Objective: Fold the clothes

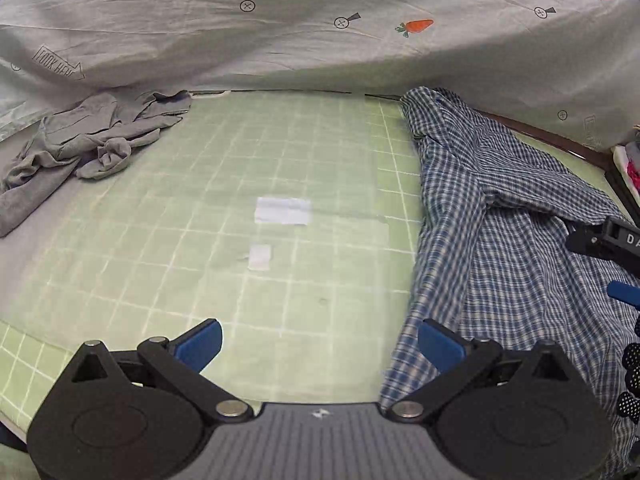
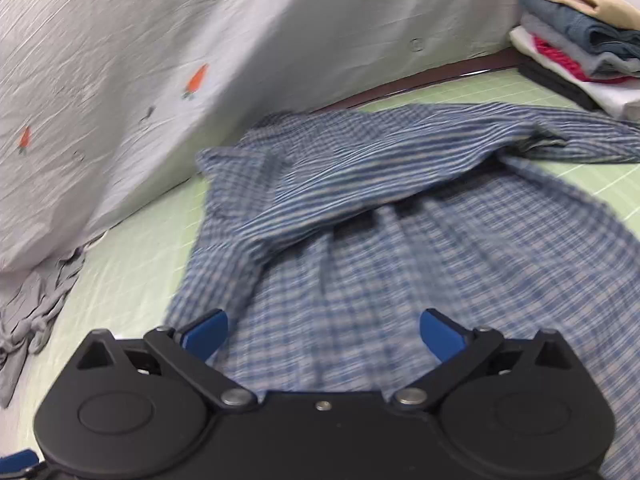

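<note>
A pale grey sheet (image 1: 280, 40) printed with orange carrots and an arrow lettered "LOOK HERE" is hung behind the pale green gridded cutting mat (image 1: 200, 200). On the mat a rumpled blue-and-white checked shirt (image 2: 400, 240) is spread, with a crumpled grey garment (image 1: 80, 148) well apart at the far left and a stack of folded clothes (image 2: 580, 40) at the far right. The left gripper (image 1: 320, 344) is held with jaws apart over bare mat just beside the shirt's edge, and the right gripper (image 2: 324, 338) with jaws apart over the shirt, nothing gripped.
</note>
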{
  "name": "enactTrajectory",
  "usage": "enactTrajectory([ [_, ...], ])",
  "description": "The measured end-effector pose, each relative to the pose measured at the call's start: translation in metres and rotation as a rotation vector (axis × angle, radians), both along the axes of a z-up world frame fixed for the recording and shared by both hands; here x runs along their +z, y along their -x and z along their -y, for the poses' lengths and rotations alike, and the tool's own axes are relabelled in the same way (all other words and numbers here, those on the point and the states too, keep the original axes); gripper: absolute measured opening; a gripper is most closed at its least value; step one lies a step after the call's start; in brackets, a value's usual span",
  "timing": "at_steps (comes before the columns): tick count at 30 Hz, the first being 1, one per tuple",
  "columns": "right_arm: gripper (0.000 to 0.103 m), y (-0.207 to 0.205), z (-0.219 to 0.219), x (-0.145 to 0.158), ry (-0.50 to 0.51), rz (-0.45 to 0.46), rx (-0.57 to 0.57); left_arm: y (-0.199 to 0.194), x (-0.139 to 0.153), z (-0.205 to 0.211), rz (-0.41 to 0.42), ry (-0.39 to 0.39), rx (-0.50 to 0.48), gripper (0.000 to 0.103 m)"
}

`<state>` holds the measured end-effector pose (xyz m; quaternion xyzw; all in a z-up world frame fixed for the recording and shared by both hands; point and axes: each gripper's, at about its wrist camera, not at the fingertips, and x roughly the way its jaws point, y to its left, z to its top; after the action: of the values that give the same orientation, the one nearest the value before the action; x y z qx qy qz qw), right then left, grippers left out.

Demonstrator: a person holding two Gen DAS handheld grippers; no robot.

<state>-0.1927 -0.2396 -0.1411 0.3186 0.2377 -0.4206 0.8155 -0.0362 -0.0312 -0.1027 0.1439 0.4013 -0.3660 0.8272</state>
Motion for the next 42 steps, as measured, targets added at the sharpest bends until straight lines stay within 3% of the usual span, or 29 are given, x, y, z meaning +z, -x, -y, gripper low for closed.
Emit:
enactTrajectory([
  [4, 0.102, -0.038, -0.031, -0.009, -0.054, -0.001, 0.069, -0.012, -0.005, -0.019, -0.025, -0.007, -0.041, 0.103],
  [9, 0.073, -0.063, -0.066, -0.027, -0.119, -0.01, 0.118, -0.026, -0.012, -0.039, -0.033, -0.027, -0.067, 0.103],
  [11, 0.054, -0.067, -0.071, -0.032, -0.146, -0.013, 0.108, -0.032, -0.013, -0.044, -0.032, -0.028, -0.07, 0.103],
  [19, 0.041, -0.073, -0.085, -0.038, -0.194, 0.022, 0.091, -0.041, -0.021, -0.057, -0.057, -0.054, -0.11, 0.103],
  [23, 0.012, -0.073, -0.092, -0.04, -0.195, 0.003, 0.111, -0.041, -0.023, -0.057, -0.06, -0.057, -0.127, 0.103],
  [25, 0.005, -0.07, -0.09, -0.04, -0.204, 0.005, 0.107, -0.041, -0.022, -0.055, -0.063, -0.055, -0.133, 0.103],
  [34, 0.002, -0.054, -0.085, -0.025, -0.188, 0.029, 0.126, -0.032, -0.024, -0.04, -0.085, -0.044, -0.146, 0.103],
  [42, 0.002, -0.029, -0.072, -0.008, -0.139, 0.014, 0.191, 0.003, -0.03, -0.009, -0.117, -0.053, -0.152, 0.103],
])
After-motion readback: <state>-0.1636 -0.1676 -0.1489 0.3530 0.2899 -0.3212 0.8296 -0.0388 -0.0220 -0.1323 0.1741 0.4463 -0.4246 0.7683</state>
